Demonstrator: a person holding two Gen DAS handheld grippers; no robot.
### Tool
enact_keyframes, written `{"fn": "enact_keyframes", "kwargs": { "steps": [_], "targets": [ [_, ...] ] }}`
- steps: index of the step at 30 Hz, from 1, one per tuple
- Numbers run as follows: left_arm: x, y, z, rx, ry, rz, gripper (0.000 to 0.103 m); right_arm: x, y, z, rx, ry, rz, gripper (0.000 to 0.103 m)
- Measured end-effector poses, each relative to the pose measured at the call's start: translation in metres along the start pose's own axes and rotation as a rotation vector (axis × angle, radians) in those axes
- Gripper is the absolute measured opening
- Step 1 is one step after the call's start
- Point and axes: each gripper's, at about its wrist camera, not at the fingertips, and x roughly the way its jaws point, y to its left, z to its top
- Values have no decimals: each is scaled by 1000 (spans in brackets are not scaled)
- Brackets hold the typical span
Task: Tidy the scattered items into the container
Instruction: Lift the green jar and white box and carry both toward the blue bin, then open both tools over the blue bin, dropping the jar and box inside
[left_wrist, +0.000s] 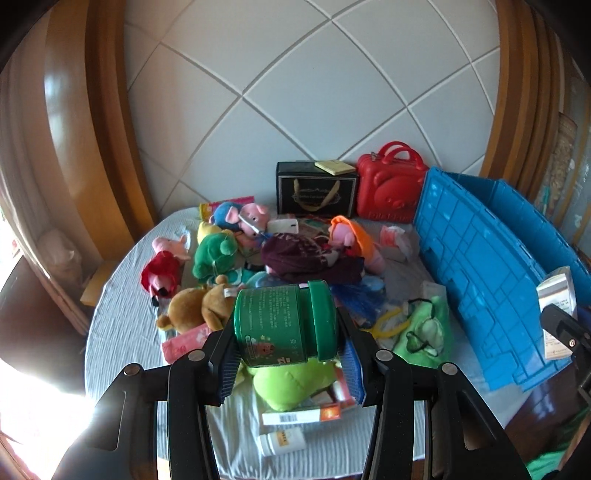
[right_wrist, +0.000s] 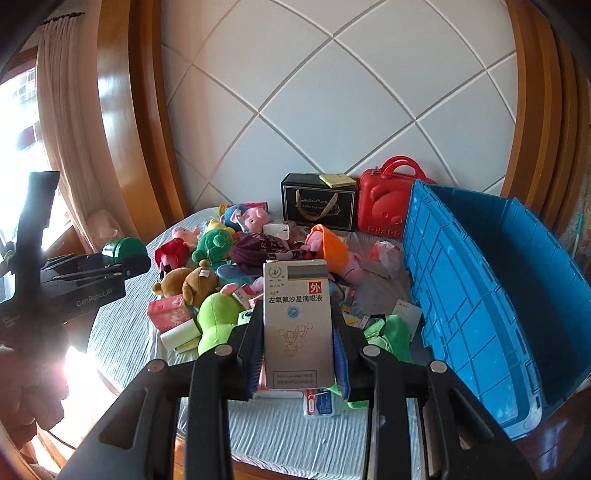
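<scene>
Fingers of my left gripper (left_wrist: 291, 363) clamp the green jar (left_wrist: 286, 325) sideways; my right gripper (right_wrist: 299, 363) grips the eye-drop box (right_wrist: 297, 325) upright, ready for the blue crate (right_wrist: 480, 295) at right.

Both grippers, left gripper (left_wrist: 291, 350) and right gripper (right_wrist: 299, 350): matte black angular linkage arms, round silver pivot screws, blue ribbed pads lining the jaws; left body printed "GenRobot.AI" in grey.
</scene>
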Motion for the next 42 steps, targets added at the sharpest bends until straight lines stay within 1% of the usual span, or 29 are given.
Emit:
{"fn": "enact_keyframes", "kwargs": {
  "steps": [6,11,18,23,27,31,35,39,40,41,42],
  "targets": [
    [13,-78,52,33,-48,-37,46,-12,-81,32,24,-45,-45,30],
    [25,-148,84,76,-69,-93,46,-22,-151,43,71,-59,-104,30],
    [40,-250,116,159,-78,-200,46,-39,-235,32,156,-58,-197,30],
    [52,-322,130,226,-73,-276,46,-52,-289,23,217,-42,-259,30],
    [54,-381,136,288,-88,-329,46,-58,-323,19,257,-30,-301,30],
    [60,-426,142,322,-78,-369,46,-61,-349,15,283,-21,-330,30],
    [68,-454,149,339,-66,-402,46,-60,-368,12,303,-11,-347,30],
    [73,-471,155,344,-66,-413,46,-57,-381,11,317,-17,-360,31],
    [74,-473,156,340,-65,-418,51,-56,-384,12,318,-18,-368,31],
    [76,-475,158,340,-57,-429,77,-56,-387,12,319,-16,-385,36],
    [77,-475,159,336,-60,-439,91,-56,-391,12,326,-24,-394,57]
  ]
}}
